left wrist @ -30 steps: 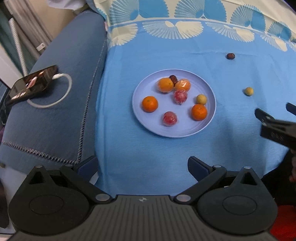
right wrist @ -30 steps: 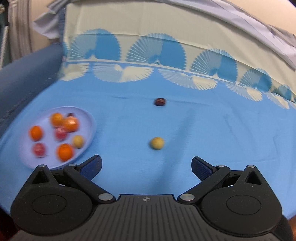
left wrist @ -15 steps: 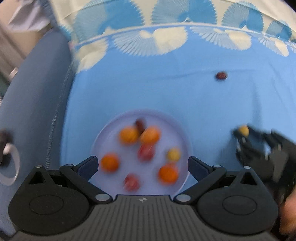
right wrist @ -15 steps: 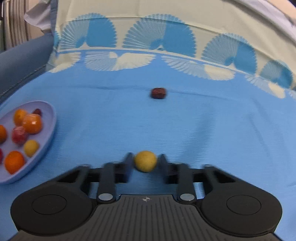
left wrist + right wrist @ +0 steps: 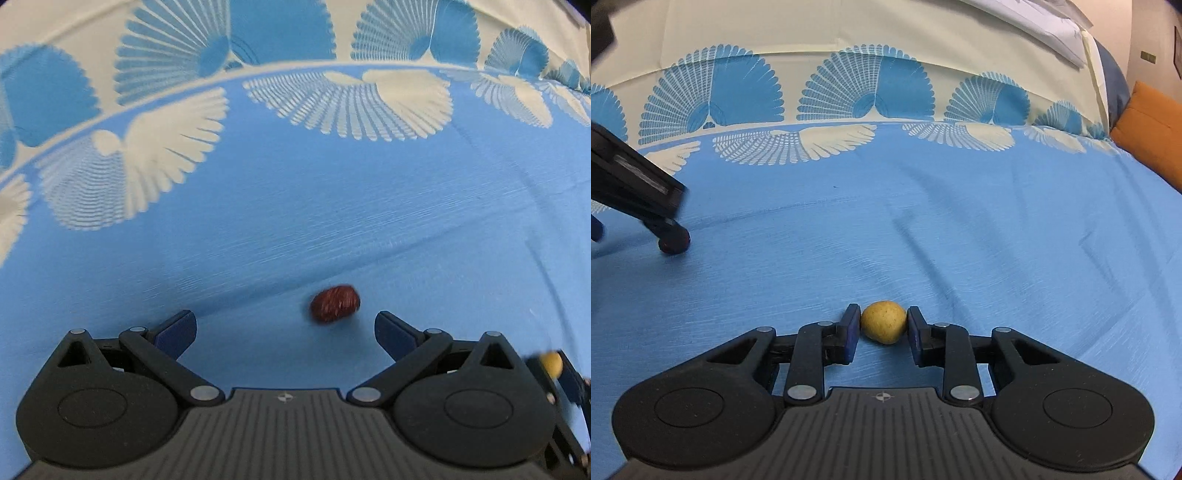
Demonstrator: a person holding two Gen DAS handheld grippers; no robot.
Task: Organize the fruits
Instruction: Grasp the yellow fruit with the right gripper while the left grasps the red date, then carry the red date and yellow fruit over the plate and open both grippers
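Blue cloth (image 5: pixel 960 229) with a cream band of fan shapes covers the whole surface, creased here and there, and an orange cushion (image 5: pixel 1152 133) sits at its far right edge. Over it the left claw (image 5: pixel 284 328) stands with its jaws wide apart, a dark red fruit (image 5: pixel 335 303) lying on the cloth just ahead, nearer the right-hand finger. Off to the right, the right claw (image 5: pixel 882 325) is clamped on a small yellow fruit (image 5: pixel 884 321), pads pressing both its sides, low against the cloth
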